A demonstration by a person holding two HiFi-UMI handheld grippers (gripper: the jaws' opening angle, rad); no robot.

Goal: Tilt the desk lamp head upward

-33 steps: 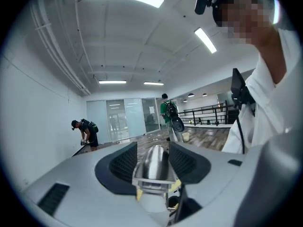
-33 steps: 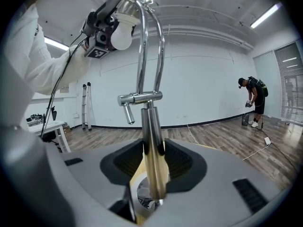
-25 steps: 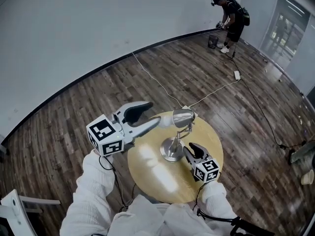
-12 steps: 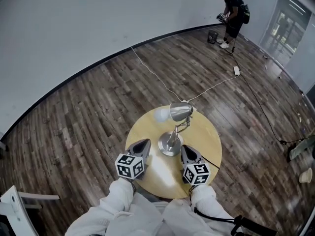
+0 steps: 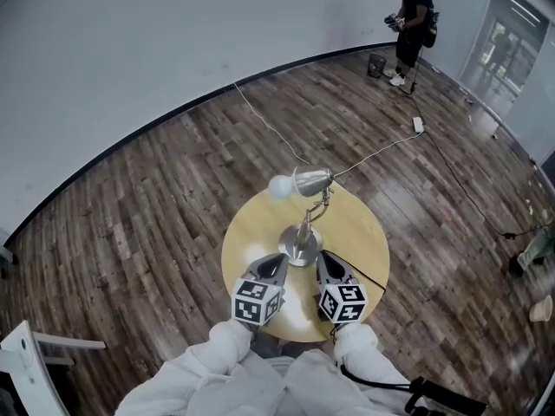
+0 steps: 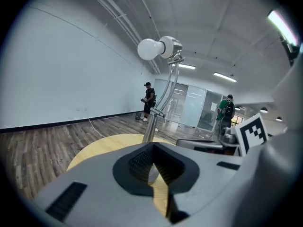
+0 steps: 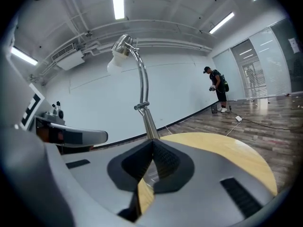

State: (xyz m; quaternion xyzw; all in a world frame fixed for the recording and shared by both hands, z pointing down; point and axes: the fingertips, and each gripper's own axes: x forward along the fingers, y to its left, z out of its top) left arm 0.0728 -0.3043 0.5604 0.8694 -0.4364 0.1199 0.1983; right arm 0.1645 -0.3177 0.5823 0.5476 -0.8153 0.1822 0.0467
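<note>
The silver metal desk lamp (image 5: 305, 224) stands upright near the centre of the round yellow wooden table (image 5: 364, 232). Its round disc base (image 5: 301, 248) rests flat on the tabletop. A curved stem rises from the base to the lamp head (image 5: 313, 181), which lies roughly level at the top. The white round bulb (image 5: 279, 186) projects from the head toward the left side of the head view.

Left gripper (image 5: 276, 263):
- Position: over the near part of the table, just beside the disc base on its left, jaw tips pointing toward the base
- Jaws: pressed fully together, nothing pinched between the pads
- Contact with the base: cannot be determined
- The lamp stem and head show beyond and well above the jaw tips in the left gripper view

Right gripper (image 5: 328, 263):
- Position: over the near part of the table, just beside the disc base on its right, roughly level with the left gripper
- Jaws: pressed fully together, nothing pinched
- The stem rises directly beyond the jaw tips in the right gripper view

Surroundings: a white cable (image 5: 264, 128) runs from the lamp across the dark wood-plank floor (image 5: 156, 198). A person in dark clothes (image 5: 412, 24) stands far off by the wall
</note>
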